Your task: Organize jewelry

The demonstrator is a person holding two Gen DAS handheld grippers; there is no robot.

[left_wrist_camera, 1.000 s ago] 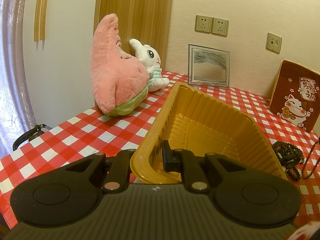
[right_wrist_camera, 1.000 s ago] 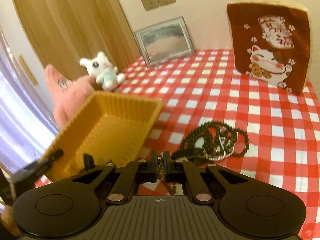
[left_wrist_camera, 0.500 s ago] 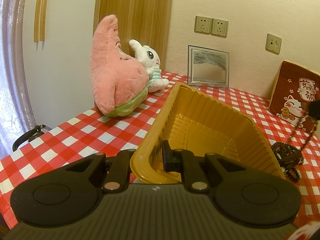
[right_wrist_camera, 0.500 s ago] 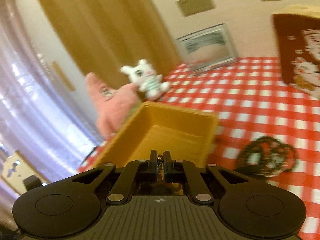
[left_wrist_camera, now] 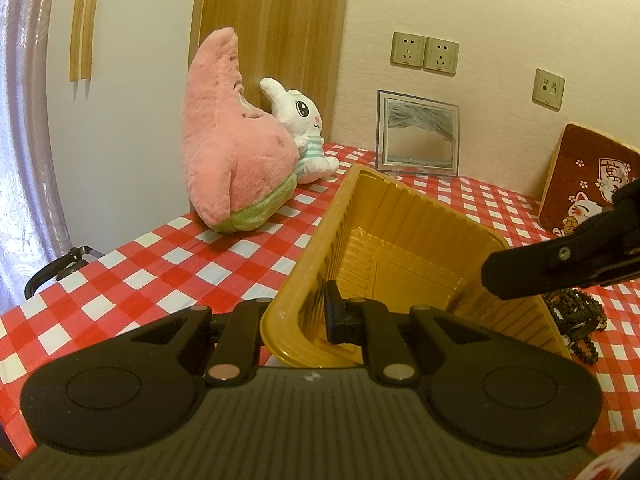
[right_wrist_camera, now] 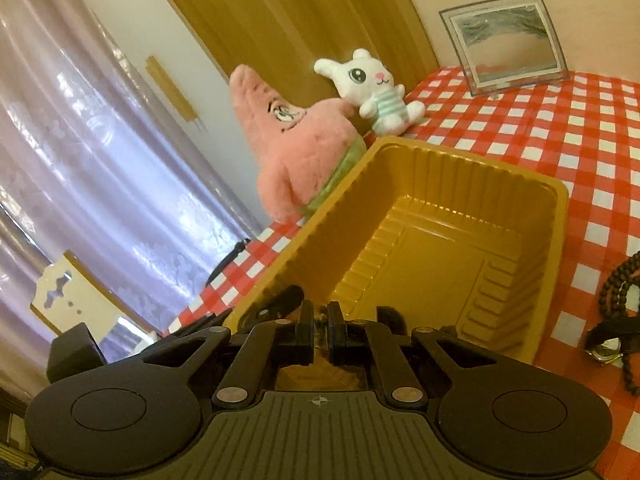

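A yellow plastic tray [left_wrist_camera: 349, 196] stands tilted on the red-checked tablecloth [left_wrist_camera: 168, 272]. My left gripper [left_wrist_camera: 308, 316] is shut on its near wall, one finger inside and the other hidden outside. My right gripper [right_wrist_camera: 320, 320] is shut on a thin glinting chain [right_wrist_camera: 320, 322], of which only a bit shows between the pads. It hovers over the tray's [right_wrist_camera: 480, 160] near end; in the left wrist view the right gripper [left_wrist_camera: 493, 278] reaches in from the right above the tray's right wall. Dark bead strands [left_wrist_camera: 576, 312] lie right of the tray, with a watch [right_wrist_camera: 606, 349] beside the beads [right_wrist_camera: 620, 288].
A pink star plush [left_wrist_camera: 236, 152] and a white bunny plush [left_wrist_camera: 304, 128] sit at the back left near the table edge. A framed picture [left_wrist_camera: 418, 136] leans on the wall. A brown cat cushion [left_wrist_camera: 588, 184] stands at the back right. A curtain [right_wrist_camera: 80, 160] hangs left.
My right gripper has swung left from above the bead pile to above the tray, carrying the chain, and now shows in the left wrist view. The left gripper and tray have not moved.
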